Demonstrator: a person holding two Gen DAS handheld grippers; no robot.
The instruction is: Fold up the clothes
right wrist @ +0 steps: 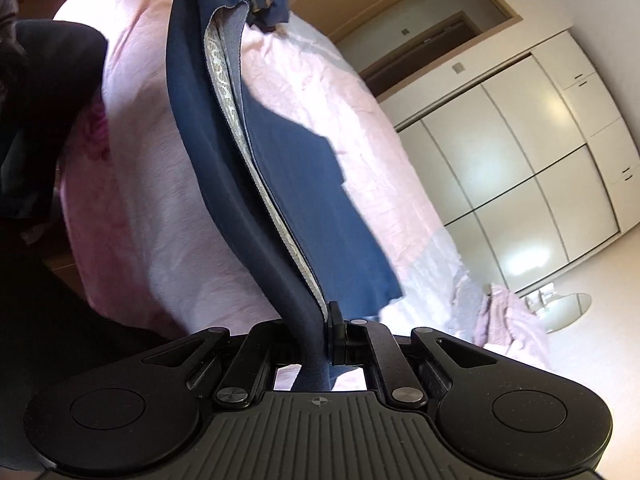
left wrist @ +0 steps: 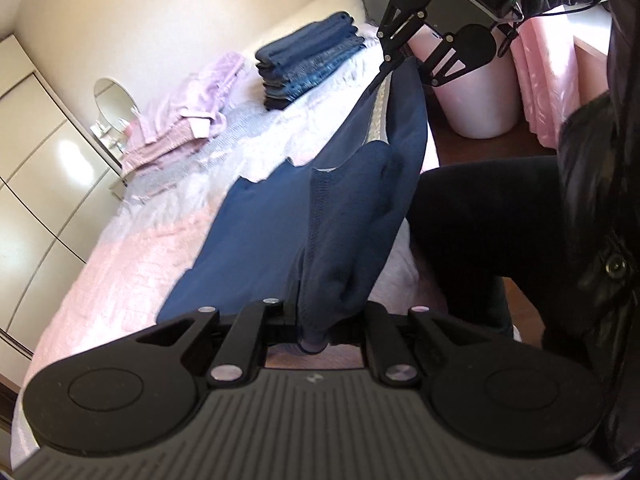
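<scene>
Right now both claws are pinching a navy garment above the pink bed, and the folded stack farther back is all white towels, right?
Not towels: the left wrist view shows the stack is folded blue jeans. The left claw and right claw do pinch the navy garment above the pink bed.

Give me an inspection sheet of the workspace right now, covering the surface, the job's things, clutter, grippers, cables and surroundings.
Surface: bed with a pink and white cover, partly taken up by clothes.
Job's things: navy garment stretched between both grippers, one part lying on the bed; stack of folded jeans and pile of lilac clothes at the far end.
Clutter: nothing seen.
Grippers: left gripper shut on the navy garment; right gripper shut on its other end.
Cables: thin dark lead near the person's jacket.
Surroundings: white wardrobe, round mirror, pink bin, pink curtain, wooden door.
</scene>
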